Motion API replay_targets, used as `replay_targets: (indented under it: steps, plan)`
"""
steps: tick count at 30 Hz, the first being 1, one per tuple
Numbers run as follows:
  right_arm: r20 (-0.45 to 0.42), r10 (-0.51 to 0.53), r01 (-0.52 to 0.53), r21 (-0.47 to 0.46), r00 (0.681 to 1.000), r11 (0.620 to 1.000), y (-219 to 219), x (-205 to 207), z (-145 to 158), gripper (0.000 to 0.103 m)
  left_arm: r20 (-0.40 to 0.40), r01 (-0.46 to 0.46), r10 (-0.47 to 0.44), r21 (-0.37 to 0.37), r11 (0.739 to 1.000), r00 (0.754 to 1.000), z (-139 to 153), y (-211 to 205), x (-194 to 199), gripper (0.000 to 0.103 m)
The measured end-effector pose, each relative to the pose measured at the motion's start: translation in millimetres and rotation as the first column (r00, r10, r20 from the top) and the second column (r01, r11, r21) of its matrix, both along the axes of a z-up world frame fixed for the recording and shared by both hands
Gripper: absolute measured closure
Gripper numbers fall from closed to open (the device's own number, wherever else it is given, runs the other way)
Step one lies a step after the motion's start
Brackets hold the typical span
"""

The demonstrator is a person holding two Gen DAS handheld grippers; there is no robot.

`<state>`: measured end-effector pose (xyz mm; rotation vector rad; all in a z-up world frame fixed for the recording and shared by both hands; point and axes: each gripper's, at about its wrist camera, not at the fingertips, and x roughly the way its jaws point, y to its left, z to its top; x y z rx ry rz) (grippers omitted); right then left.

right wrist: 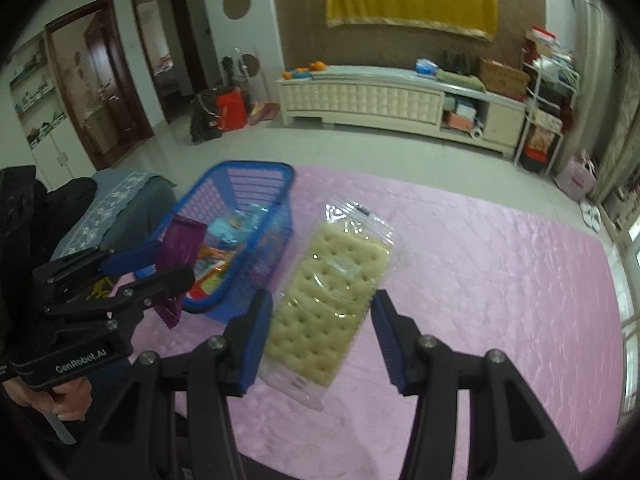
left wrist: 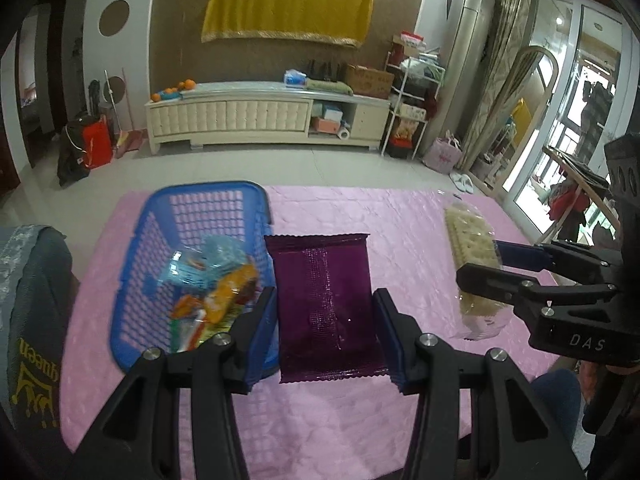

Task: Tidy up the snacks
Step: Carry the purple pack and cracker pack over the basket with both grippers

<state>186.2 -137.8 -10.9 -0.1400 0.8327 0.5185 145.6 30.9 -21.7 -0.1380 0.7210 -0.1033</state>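
My left gripper (left wrist: 324,300) is shut on a flat purple snack packet (left wrist: 324,272), pads pressing its two long edges, and holds it in the air. The right wrist view shows the same packet (right wrist: 182,240) raised beside the blue plastic basket (right wrist: 256,184). My right gripper (right wrist: 320,308) is shut on a clear pack of pale square crackers (right wrist: 328,280), also lifted off the pink table cloth (right wrist: 480,280). In the left wrist view the cracker pack (left wrist: 468,236) hangs at the right in the right gripper (left wrist: 486,264). The basket (left wrist: 200,212) holds several colourful snack packets (left wrist: 224,284).
A grey cushioned seat with gold lettering (left wrist: 32,320) stands by the table's left edge. A hand (right wrist: 68,396) grips the left tool's handle. Beyond the table are tiled floor and a white low cabinet (left wrist: 264,116). The pink cloth (left wrist: 400,220) lies bare to the basket's right.
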Motion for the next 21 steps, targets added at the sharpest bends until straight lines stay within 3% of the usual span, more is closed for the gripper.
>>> replay_targets:
  steps: [11, 21]
  plan:
    - [0.006, 0.125, -0.125, 0.01, 0.992, 0.992, 78.6, 0.4, 10.7, 0.048, 0.023, -0.07, 0.069, 0.013, 0.997, 0.997, 9.6, 56.7, -20.4, 0.057]
    - [-0.035, 0.177, -0.177, -0.004, 0.984, 0.984, 125.3, 15.5, -5.1, 0.047, 0.01, -0.136, 0.136, -0.004, 0.991, 0.991, 2.9, 99.4, -17.8, 0.057]
